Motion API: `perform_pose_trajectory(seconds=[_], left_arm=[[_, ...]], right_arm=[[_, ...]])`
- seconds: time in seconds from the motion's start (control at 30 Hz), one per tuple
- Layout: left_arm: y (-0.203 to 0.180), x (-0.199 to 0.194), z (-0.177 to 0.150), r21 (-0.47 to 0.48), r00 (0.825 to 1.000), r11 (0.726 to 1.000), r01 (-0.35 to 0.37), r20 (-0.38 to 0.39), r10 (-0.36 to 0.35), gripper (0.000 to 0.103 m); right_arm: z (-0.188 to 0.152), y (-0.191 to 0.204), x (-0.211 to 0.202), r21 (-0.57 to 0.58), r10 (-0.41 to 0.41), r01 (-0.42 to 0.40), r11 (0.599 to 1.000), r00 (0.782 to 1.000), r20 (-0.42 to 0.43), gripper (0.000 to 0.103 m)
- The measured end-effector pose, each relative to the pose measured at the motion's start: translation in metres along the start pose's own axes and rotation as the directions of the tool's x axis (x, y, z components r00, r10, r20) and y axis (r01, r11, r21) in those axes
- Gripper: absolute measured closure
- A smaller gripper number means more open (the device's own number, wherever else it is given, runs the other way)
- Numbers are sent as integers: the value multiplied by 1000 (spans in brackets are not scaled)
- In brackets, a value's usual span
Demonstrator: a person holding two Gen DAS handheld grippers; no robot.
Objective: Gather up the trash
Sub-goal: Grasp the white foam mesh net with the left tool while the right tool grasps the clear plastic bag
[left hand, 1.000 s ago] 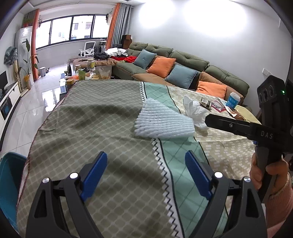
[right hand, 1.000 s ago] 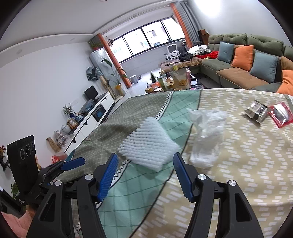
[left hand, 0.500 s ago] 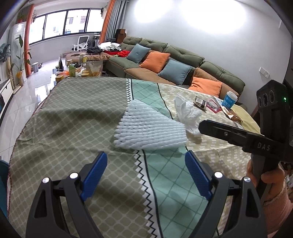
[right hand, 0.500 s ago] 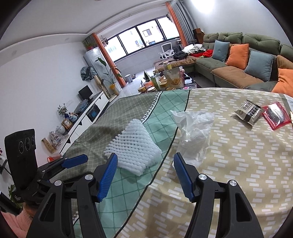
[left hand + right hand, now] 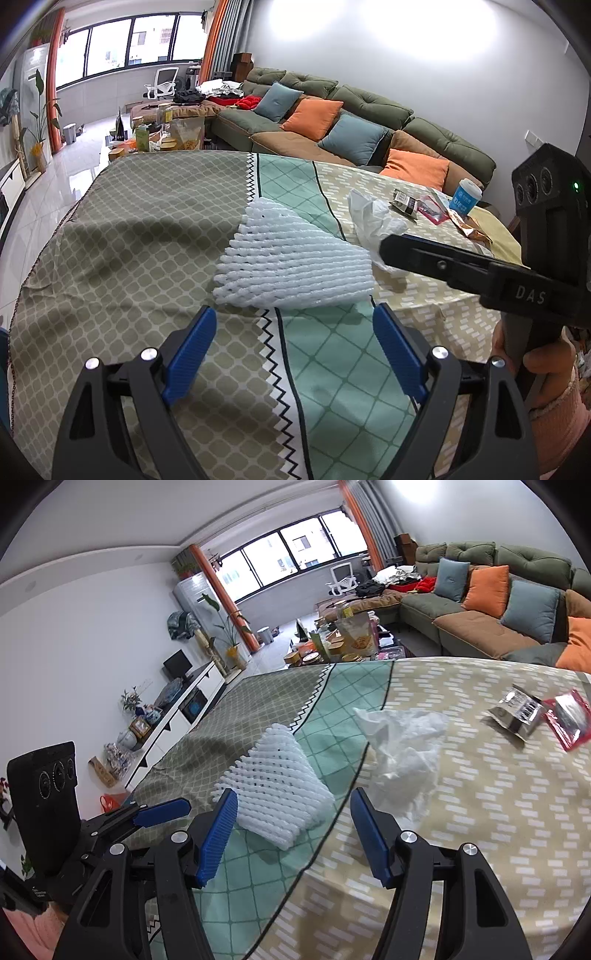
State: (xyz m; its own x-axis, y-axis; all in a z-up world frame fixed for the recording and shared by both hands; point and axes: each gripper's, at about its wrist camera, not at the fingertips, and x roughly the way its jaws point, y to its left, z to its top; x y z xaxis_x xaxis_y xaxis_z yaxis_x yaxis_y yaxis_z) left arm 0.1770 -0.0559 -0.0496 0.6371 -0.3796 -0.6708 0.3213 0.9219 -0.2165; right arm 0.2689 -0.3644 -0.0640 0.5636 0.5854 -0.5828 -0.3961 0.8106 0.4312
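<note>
A patterned tablecloth point(image 5: 147, 236) fronts a sofa point(image 5: 369, 110); both the left gripper point(image 5: 291, 347) and right gripper point(image 5: 291, 830) are spread, empty, near white foam netting point(image 5: 295, 266).

Bare patterned cloth on the counter point(image 5: 155, 236) lies open between the wide-spread left gripper point(image 5: 291, 343) and the white foam net sleeve point(image 5: 295, 266). Just right of the sleeve, a crumpled white plastic bag point(image 5: 402, 746) blocks that side, and the black right gripper point(image 5: 293, 825) crosses above it. Farther right, a silver foil wrapper point(image 5: 517, 716) and red packet point(image 5: 569, 720) lie well apart.
</note>
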Motion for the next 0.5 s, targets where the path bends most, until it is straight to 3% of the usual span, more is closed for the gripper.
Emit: perform_pose_trajectory(seconds=[0.5], left_arm=[[19,-6,-3,-47,1000,999,4,0,-4,16]], right_arm=[[9,10,48,-55,-40,33,998,991,-130,39]])
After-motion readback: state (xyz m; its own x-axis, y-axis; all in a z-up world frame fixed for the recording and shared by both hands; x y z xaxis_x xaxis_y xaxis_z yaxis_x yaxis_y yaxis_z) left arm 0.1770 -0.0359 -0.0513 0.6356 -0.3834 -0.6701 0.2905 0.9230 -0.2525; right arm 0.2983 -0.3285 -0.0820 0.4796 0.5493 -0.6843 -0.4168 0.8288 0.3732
